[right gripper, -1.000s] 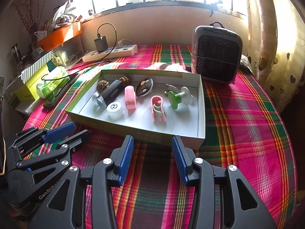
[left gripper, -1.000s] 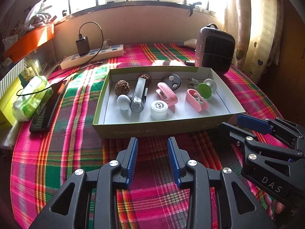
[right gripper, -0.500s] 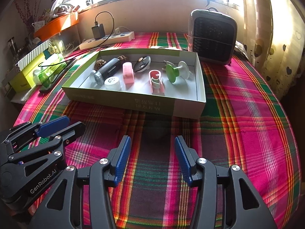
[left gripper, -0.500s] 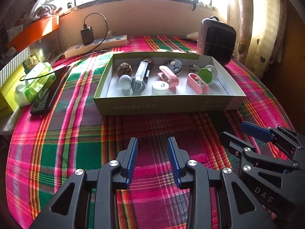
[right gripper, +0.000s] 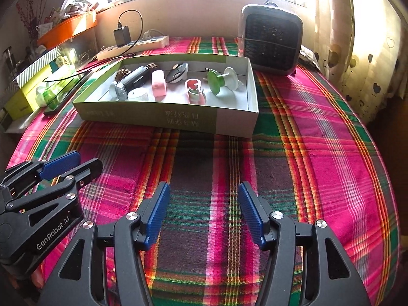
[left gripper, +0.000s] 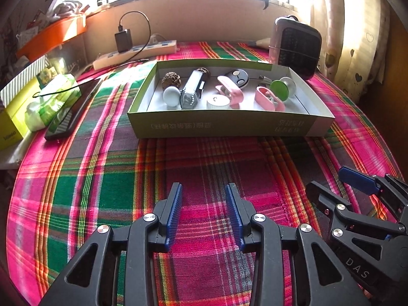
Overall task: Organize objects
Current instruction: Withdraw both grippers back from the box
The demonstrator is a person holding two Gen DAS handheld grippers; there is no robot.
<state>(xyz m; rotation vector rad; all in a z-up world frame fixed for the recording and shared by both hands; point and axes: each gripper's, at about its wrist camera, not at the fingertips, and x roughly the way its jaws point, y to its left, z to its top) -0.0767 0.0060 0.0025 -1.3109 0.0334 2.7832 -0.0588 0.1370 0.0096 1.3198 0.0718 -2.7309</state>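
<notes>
Both grippers are hanging over the cloth (left gripper: 204, 158), the left gripper (left gripper: 204, 214) and right gripper (right gripper: 204, 214) just opening wider (nothing between them). The box (left gripper: 224, 125) is sitting ahead of the jaws.

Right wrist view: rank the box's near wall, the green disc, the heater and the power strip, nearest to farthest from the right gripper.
From the right gripper:
1. Box's near wall, straight ahead on the cloth.
2. Green disc, inside the box, right end.
3. Heater, behind the box's right corner.
4. Power strip, far left by the wall; close to the heater's depth, ranked loosely.
</notes>
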